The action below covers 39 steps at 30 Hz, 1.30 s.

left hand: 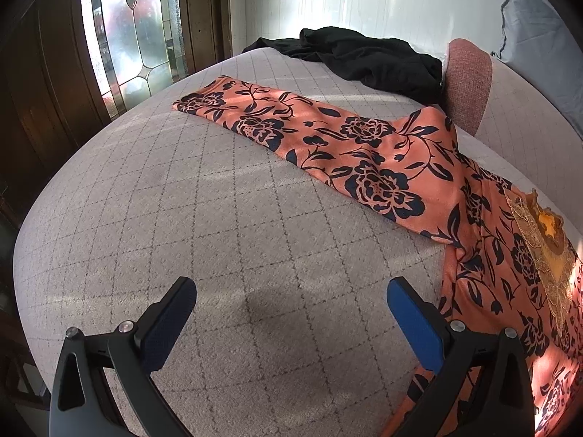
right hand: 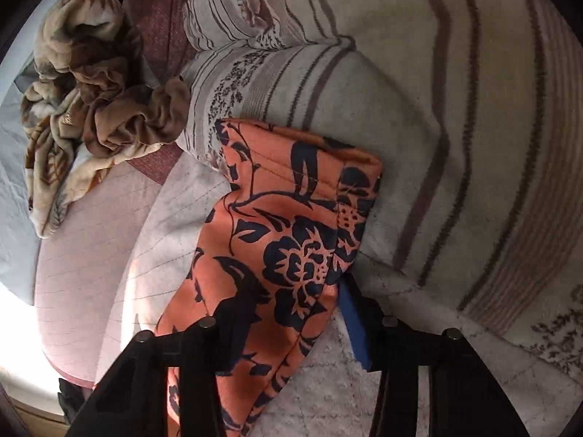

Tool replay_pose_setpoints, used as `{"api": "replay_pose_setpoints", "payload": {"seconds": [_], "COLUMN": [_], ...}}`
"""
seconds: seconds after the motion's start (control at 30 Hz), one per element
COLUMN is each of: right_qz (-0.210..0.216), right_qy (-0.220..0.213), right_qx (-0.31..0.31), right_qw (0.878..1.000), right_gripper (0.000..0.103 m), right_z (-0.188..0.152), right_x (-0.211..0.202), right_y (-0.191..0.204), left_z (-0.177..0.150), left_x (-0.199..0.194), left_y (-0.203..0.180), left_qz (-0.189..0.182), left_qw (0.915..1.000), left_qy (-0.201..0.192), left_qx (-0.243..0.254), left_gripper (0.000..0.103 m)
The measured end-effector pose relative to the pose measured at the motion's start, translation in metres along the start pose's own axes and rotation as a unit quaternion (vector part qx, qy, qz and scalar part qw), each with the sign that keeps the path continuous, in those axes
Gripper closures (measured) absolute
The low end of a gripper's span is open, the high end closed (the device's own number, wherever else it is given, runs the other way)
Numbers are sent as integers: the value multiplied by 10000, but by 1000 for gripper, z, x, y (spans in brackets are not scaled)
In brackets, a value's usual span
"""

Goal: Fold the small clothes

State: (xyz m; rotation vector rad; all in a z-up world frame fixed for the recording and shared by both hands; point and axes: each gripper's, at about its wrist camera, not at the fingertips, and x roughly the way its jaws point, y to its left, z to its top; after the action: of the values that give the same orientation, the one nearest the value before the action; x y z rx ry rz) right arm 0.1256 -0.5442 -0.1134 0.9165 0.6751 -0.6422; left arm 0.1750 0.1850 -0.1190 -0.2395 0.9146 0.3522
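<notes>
An orange garment with a dark floral print (left hand: 364, 153) lies on the grey quilted bed (left hand: 218, 218); one sleeve stretches to the far left, its body runs down the right side with a gold lace patch (left hand: 546, 255). My left gripper (left hand: 291, 302) is open and empty above the bare bed, just left of the garment's body. In the right wrist view my right gripper (right hand: 291, 295) is shut on the other sleeve of the orange garment (right hand: 284, 218), the cuff end lying forward against a striped pillow (right hand: 437, 109).
A black garment (left hand: 364, 54) lies bunched at the bed's far edge. A reddish cushion (left hand: 470, 83) stands behind the orange garment. A crumpled brown-and-cream cloth (right hand: 91, 102) lies at the left in the right wrist view. A glass door (left hand: 135, 29) is beyond the bed.
</notes>
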Motion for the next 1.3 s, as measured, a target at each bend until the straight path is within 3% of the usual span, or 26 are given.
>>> {"api": "replay_pose_setpoints", "payload": {"seconds": [0.03,0.1,0.2,0.3,0.4,0.53,0.6,0.67,0.73,0.77,0.8,0.83,0.87,0.9,0.97,1.1,1.17,1.23,1.3], "right_qz": [-106,-207,-236,221,981,2037,2581,2964,3106,3092,3015,2812,2593,2427,2276,2510,2571,2546,2161], "right_qy": [-14,-91,-585,-1088,-1509,-1782,-1534,-1196,-747,-258,282,721,1061,1359,1596,1340,1175,1064,1273], "right_qx": [-81,-200,-1005,-1841,-2580,-3831,-4250,-4482,-4638,-4759,-4897,-5051,-5170,-5235,-5123,-4699,-4323,-3874,-3414], "right_qw": [9999,9995,9929,9766,9492,8832,8540,8349,8263,8229,8176,8128,8088,8054,8126,8356,8563,8797,9058], "right_gripper": [96,96,96,96,96,96,96,96,92,90,76,43,26,17,17,15,12,3,0], "right_z": [2,5,8,2,-27,-129,-195,-260,-319,-350,-379,-407,-429,-443,-449,-391,-353,-322,-300], "right_x": [3,1,-31,-83,-145,-217,-233,-233,-213,-191,-166,-140,-117,-99,-87,-109,-118,-111,-78], "right_y": [2,8,52,121,199,289,311,322,327,330,330,325,317,306,284,260,256,254,240], "left_z": [0,0,2,2,1,2,3,4,5,5,6,6,6,6,6,6,4,3,2], "left_x": [1,0,-7,-14,-24,-31,-33,-35,-36,-36,-36,-36,-37,-37,-39,-38,-39,-38,-34], "left_y": [0,-1,-2,-6,-10,-8,-4,0,4,5,6,6,7,7,8,2,-3,-5,-4], "left_qz": [-49,-103,-156,-238,-313,-439,-501,-557,-608,-623,-646,-662,-665,-671,-705,-767,-742,-740,-807], "left_qw": [10000,9999,9998,9995,9988,9980,9977,9973,9970,9969,9967,9966,9966,9965,9961,9959,9962,9963,9961], "left_qy": [34,8,-151,-212,-366,-447,-456,-467,-466,-458,-448,-444,-447,-454,-482,-427,-457,-445,-344], "left_qx": [-20,-26,-34,45,123,93,27,-63,-137,-167,-188,-199,-194,-183,-217,-203,-74,-18,-71], "left_gripper": [0,0,0,0,0,0,0,0,0,0,0,0,0,0,0,0,0,0,0]}}
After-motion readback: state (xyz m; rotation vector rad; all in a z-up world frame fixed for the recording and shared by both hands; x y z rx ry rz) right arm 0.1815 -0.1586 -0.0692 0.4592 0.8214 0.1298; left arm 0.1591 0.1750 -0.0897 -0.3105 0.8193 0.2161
